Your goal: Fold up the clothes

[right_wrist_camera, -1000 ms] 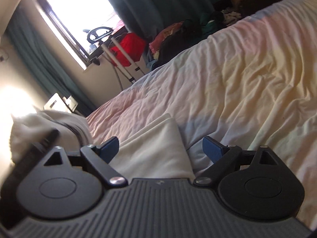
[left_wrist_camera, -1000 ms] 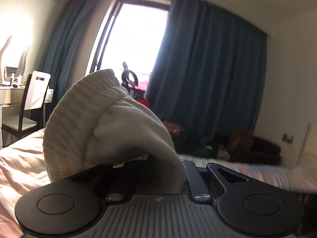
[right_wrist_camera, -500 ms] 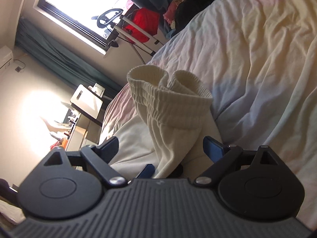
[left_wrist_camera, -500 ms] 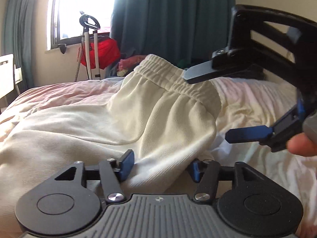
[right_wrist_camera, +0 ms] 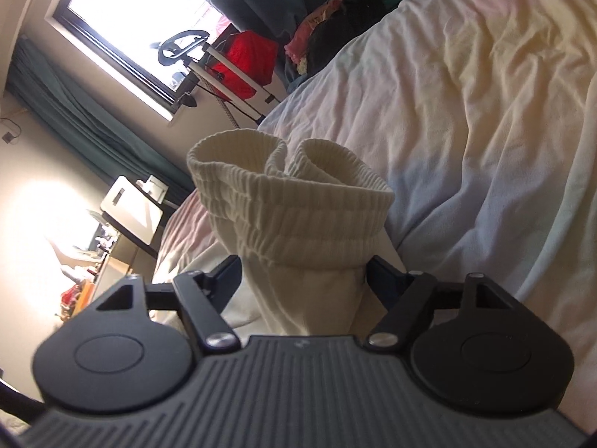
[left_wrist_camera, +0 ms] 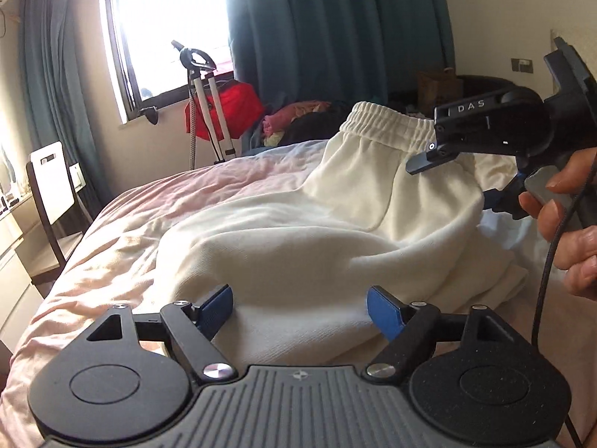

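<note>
Your left gripper (left_wrist_camera: 300, 308) has just been opening; its jaws stand wide, with cream trousers (left_wrist_camera: 317, 239) lying between them, unpinched. Your right gripper (right_wrist_camera: 302, 276) has just been closing round the bunched ribbed waistband (right_wrist_camera: 291, 194); whether its pads press the cloth is hidden. The trousers lie rumpled on the pale bedsheet (right_wrist_camera: 466, 93).

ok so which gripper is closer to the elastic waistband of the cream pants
Right. The right gripper has the bunched waistband just past its fingertips, with the cloth below it between its closing jaws. The left gripper sits open over the far end of the cream pants, well away from it.
</note>
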The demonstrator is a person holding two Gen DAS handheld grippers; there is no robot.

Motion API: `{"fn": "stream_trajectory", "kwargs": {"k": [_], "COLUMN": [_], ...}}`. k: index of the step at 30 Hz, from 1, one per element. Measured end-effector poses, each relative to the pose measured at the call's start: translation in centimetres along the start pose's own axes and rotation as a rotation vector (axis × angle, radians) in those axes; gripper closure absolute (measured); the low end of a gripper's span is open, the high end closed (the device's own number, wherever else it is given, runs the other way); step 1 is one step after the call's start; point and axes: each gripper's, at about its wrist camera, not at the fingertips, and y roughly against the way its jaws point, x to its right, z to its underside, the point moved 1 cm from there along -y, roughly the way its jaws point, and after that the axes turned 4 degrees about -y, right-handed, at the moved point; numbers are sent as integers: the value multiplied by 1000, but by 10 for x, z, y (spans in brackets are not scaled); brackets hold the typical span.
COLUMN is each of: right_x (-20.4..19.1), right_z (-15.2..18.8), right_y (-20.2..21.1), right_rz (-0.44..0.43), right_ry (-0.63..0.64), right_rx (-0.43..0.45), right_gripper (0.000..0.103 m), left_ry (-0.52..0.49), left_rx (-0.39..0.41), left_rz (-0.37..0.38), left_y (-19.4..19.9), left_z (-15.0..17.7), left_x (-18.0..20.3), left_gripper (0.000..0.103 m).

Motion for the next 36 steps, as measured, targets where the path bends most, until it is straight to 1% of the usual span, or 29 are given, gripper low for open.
{"fn": "stream_trajectory", "kwargs": {"k": [1, 2, 4, 7, 10, 11, 12, 13, 16, 18, 20, 23, 24, 25, 28, 31, 33, 35, 36], "right_x": [2, 3, 1, -11, -30, -35, -39, -43, -51, -52, -49, -38, -34, -30, -23, -16, -12, -8, -8], "right_z": [0, 1, 1, 2, 2, 1, 0, -1, -4, -5, -4, 0, 2, 3, 10, 13, 15, 17, 17], "right_y": [-5, -7, -8, 5, 25, 30, 35, 41, 54, 60, 61, 63, 63, 64, 61, 57, 55, 54, 55], "right_rz": [13, 20, 32, 21, -42, -65, -91, -118, -192, -228, -248, -249, -242, -230, -182, -142, -122, -117, -127], "right_ry": [4, 8, 24, 76, 126, 122, 114, 106, 88, 81, 67, 25, 13, 5, -7, -34, -51, -73, -80], "right_rx": [5, 11, 26, 69, 126, 136, 149, 163, 198, 213, 214, 192, 184, 176, 155, 153, 151, 145, 144], "right_gripper": [36, 39, 62, 70, 72, 72, 72, 72, 73, 73, 73, 73, 72, 72, 72, 72, 72, 72, 72], "left_ry": [9, 18, 37, 63, 80, 80, 69, 53, -14, -64, -111, -164, -172, -173, -155, -133, -137, -117, -103], "left_rx": [4, 5, 5, 9, 28, 41, 62, 88, 160, 180, 179, 141, 129, 119, 97, 77, 68, 79, 91], "left_rz": [-5, -1, 6, 17, 36, 42, 39, 31, 18, -6, -67, -186, -229, -261, -324, -364, -377, -350, -319], "left_y": [4, 6, 8, 12, 14, 16, 19, 22, 27, 24, 16, -1, -6, -8, -8, -3, 3, 10, 14], "left_z": [1, 1, 1, 1, 1, 2, 2, 2, 3, 4, 6, 9, 10, 11, 10, 11, 13, 14, 14], "left_x": [0, -1, -4, -9, -14, -15, -15, -15, -8, 1, 9, 17, 16, 15, 6, -2, -4, -5, -5], "left_gripper": [22, 22, 22, 22, 21, 21, 20, 15, 8, 7, 7, 9, 11, 12, 11, 10, 10, 10, 10]}}
